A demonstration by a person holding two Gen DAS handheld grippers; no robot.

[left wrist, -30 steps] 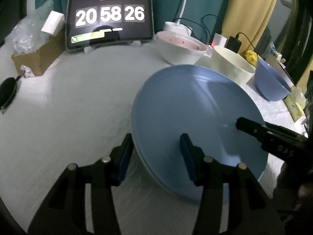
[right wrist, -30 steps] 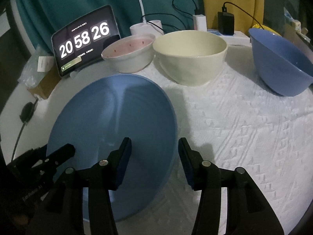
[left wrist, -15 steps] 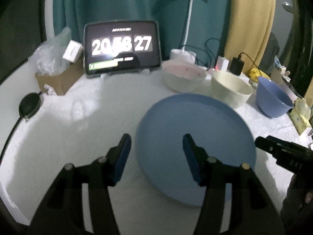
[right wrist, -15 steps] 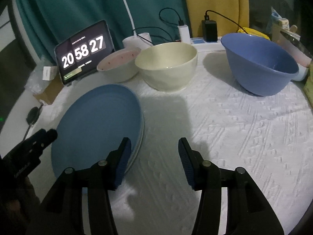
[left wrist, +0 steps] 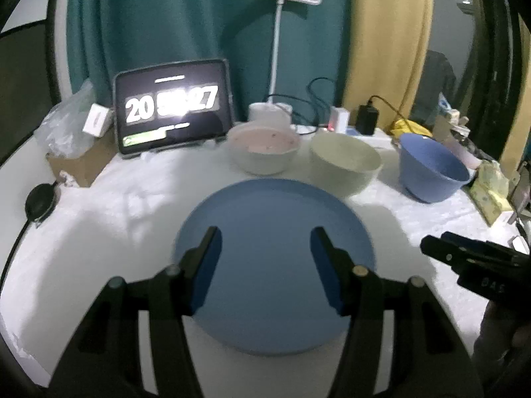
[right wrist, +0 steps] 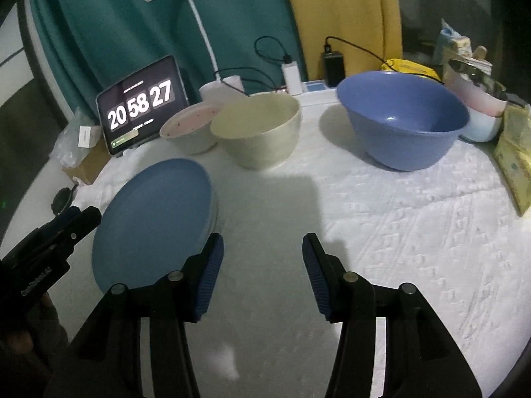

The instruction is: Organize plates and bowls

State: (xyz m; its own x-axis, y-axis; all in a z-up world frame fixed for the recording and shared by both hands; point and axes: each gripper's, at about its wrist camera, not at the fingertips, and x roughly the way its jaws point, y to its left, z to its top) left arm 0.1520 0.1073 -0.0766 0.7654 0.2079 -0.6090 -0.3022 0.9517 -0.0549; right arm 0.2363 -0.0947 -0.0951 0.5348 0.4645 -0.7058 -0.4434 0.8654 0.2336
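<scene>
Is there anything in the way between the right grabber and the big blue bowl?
Nothing visible. The right gripper is open and empty, and only bare white tablecloth lies between it and the blue bowl. The cream bowl sits off to the left.

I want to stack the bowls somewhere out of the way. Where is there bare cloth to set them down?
The widest bare patch lies right of the blue plate, in front of the cream bowl and blue bowl, under the open right gripper. A smaller one runs from the plate to the tablet. The back edge is crowded.
</scene>
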